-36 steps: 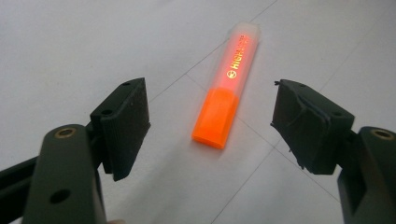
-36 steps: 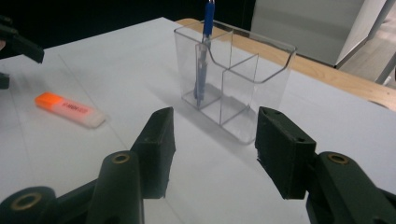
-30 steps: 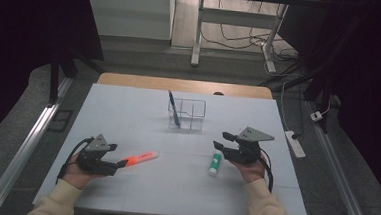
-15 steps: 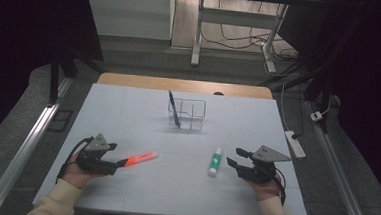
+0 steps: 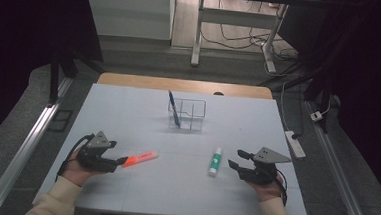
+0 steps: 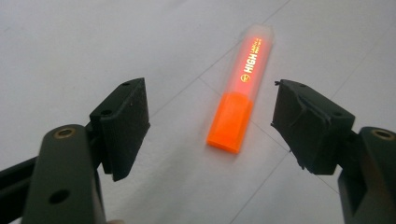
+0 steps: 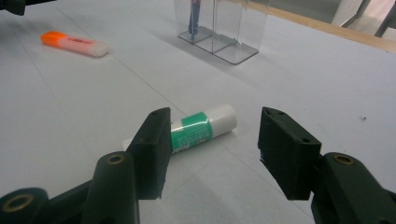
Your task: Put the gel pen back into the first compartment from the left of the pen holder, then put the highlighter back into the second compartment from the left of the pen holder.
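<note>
The work surface is a pale grey-white table top (image 5: pixel 128 108) marked with faint ruled lines; a strip of bare wood (image 5: pixel 185 85) is exposed along its far edge. The room beyond is dim. A grey floor, the legs of a second table (image 5: pixel 197 33), loose cables and a white power strip (image 5: pixel 295 144) at the right of the table are noted in the high view. Metal rails (image 5: pixel 20 152) run along the floor on both sides.

A clear compartmented holder (image 5: pixel 187 115) stands upright near the far middle of the table, with a blue pen (image 5: pixel 173 109) leaning in its left compartment.

The left gripper (image 5: pixel 123 161) is rested low at the near left, held in a hand in a cream sleeve. Its jaws are set wide apart and nothing is gripped. An orange highlighter (image 6: pixel 243 93) lies flat just ahead of them, its coloured end toward the gripper; neither pad is in contact with it.

The right gripper (image 5: pixel 236 159) is held at the near right, jaws parted to a moderate gap and empty. A glue stick (image 7: pixel 191 128) with a green label lies flat just beyond the jaws. In the right gripper view part of it is hidden behind one jaw.

Print on the glue stick label cannot be read. The lettering on the highlighter is only partly legible. Both forearms are cut off by the bottom edge of the high view.
</note>
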`<action>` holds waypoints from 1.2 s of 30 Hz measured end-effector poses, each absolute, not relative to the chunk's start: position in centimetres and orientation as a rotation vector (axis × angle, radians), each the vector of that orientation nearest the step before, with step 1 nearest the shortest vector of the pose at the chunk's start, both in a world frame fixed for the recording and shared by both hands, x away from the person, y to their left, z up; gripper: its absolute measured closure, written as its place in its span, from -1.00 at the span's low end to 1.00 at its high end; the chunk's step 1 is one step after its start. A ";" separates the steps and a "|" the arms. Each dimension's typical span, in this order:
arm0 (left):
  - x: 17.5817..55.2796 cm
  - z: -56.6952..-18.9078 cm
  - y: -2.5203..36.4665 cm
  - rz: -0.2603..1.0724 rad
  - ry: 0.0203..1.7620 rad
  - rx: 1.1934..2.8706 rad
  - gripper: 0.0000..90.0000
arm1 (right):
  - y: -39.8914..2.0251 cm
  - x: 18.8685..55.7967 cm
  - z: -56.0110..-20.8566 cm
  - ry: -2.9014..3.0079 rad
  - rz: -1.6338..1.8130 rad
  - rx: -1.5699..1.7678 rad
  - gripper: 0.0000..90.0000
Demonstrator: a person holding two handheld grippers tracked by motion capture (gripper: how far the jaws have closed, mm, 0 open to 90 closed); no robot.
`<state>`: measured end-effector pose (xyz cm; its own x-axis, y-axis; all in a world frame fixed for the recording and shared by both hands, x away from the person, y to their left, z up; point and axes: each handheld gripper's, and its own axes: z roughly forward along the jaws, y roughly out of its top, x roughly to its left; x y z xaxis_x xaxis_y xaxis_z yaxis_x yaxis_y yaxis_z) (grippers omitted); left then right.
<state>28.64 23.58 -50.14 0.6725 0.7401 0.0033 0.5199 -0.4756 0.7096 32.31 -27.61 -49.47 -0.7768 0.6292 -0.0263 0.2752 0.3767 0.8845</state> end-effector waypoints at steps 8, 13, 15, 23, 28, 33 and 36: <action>29.2 -49.4 23.2 0.438 0.951 2.206 -0.40 | -27.5 32.3 -49.5 2.294 1.353 0.765 -0.02; 29.5 -49.1 22.9 0.429 0.917 2.242 -0.41 | -27.7 32.3 -49.5 2.296 1.344 0.772 -0.02; 29.8 -49.1 22.6 0.419 0.905 2.266 -0.41 | -27.7 32.3 -49.5 2.293 1.346 0.774 -0.03; 31.3 -48.8 21.5 0.345 0.863 2.382 -0.42 | -27.7 32.3 -49.6 2.295 1.336 0.780 -0.03; 32.1 -48.6 21.1 0.289 0.844 2.432 -0.42 | -27.8 32.3 -49.6 2.297 1.336 0.780 -0.03; 33.3 -48.3 20.2 0.256 0.823 2.502 -0.42 | -27.6 32.4 -49.7 2.303 1.330 0.776 -0.03; 34.1 -48.2 19.9 0.244 0.826 2.522 -0.41 | -27.6 32.4 -49.6 2.301 1.327 0.771 -0.03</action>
